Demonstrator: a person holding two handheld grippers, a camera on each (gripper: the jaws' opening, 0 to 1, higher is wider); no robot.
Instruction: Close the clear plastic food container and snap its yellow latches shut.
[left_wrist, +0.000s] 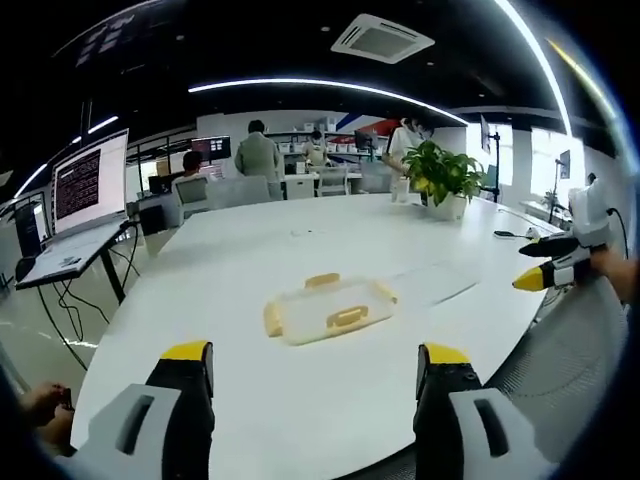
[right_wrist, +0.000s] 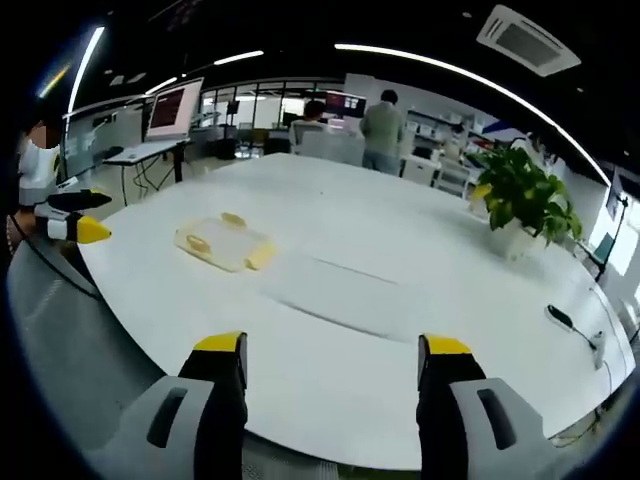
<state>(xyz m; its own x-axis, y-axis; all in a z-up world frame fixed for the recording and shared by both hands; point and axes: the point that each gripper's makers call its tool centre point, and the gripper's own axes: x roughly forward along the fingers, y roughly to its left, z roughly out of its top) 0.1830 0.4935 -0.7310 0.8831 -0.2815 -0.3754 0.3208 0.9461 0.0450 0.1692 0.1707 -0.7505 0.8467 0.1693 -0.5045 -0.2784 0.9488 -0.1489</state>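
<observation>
A clear plastic food container (left_wrist: 330, 309) with yellow latches lies on the white table (left_wrist: 300, 250), its lid on top. It also appears at the left of the right gripper view as the container (right_wrist: 223, 242). My left gripper (left_wrist: 315, 365) stands open in front of the container and well short of it, nothing between its fingers. My right gripper (right_wrist: 332, 355) is open over the table's near edge, far to the right of the container. The right gripper (left_wrist: 545, 265) enters the left gripper view from the right, and the left gripper (right_wrist: 72, 220) shows at the left edge of the right gripper view.
A potted green plant (left_wrist: 440, 180) stands at the far side of the table; the plant (right_wrist: 520, 200) also appears in the right gripper view. A screen on a stand (left_wrist: 90, 185) is off to the left. People (left_wrist: 258, 155) work at desks behind. A dark object (right_wrist: 560, 320) lies on the table's right.
</observation>
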